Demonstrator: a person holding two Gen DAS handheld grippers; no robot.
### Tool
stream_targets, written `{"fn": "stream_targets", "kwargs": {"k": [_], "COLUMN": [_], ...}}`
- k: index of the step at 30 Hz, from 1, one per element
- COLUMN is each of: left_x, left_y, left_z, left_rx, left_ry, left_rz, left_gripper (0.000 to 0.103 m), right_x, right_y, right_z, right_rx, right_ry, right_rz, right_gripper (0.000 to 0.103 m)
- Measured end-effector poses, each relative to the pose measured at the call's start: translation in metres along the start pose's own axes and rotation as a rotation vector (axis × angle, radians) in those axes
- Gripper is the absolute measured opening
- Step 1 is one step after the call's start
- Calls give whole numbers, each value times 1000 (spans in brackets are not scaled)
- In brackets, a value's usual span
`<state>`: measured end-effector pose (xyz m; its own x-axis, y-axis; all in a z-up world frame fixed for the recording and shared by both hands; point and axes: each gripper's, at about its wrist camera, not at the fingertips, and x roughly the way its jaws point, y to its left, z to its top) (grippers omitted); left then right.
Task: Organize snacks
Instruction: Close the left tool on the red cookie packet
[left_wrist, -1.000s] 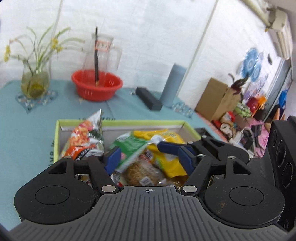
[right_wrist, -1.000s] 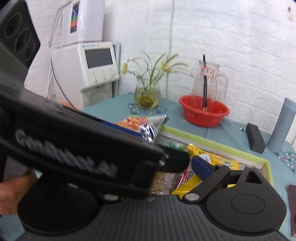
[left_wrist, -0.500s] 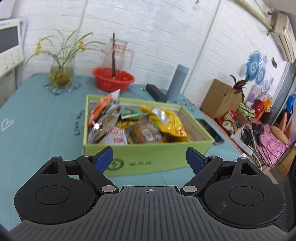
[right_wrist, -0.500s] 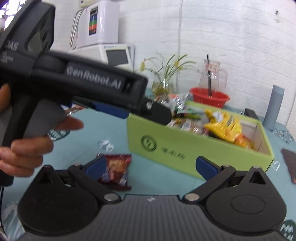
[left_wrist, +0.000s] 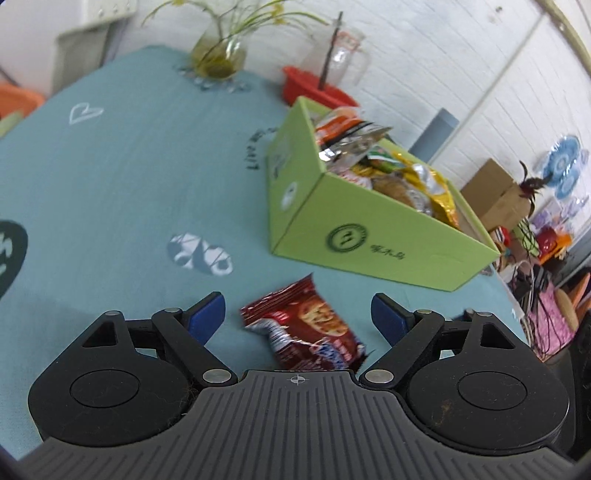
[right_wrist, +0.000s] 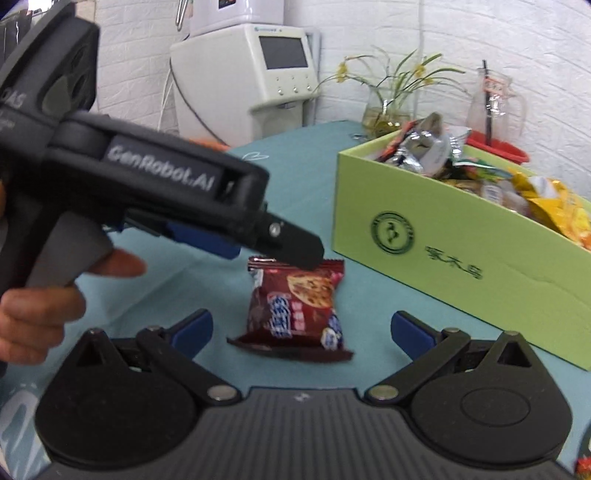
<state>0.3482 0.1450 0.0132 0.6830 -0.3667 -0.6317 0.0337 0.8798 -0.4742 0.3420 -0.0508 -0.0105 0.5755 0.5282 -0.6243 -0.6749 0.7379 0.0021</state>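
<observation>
Both grippers spread wide and empty, the left gripper (left_wrist: 297, 314) hovers over a red snack packet (left_wrist: 306, 328) on the table (left_wrist: 110, 177) at lower centre — likely next to pinch it for the green box (left_wrist: 388, 236).

A teal printed tablecloth (left_wrist: 129, 177) covers the table. A dark red snack packet (left_wrist: 306, 328) lies flat on it, right between the left tool's spread fingers. Ahead and to the right stands a green box (left_wrist: 388, 236) piled with snacks. Farther ahead: a flower vase (left_wrist: 219, 55) and red bowl (left_wrist: 314, 86)
</observation>
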Motion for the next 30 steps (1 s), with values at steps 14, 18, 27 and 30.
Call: {"fn": "stream_targets", "kwargs": {"k": [14,18,27,30], "left_x": [2,-2,-16,-19], "left_y": [-35,-62,-85,-80], "left_z": [-47,-75,-100,-104], "left_rx": [135,203,206,154], "left_ry": [92,115,101,111], "left_rz": [-79,-143,-111,-139], "left_gripper": [35,37,60,57], "right_x": [-38,-72,-113,-109], "right_y": [24,30,21,18], "right_z": [-37,-67,-92,-89], "right_rx": [24,74,142,120], "right_ry": [18,16,-26,-34], "right_rz": [19,-60,-120,-113], "right_gripper": [102,102,102,102]}}
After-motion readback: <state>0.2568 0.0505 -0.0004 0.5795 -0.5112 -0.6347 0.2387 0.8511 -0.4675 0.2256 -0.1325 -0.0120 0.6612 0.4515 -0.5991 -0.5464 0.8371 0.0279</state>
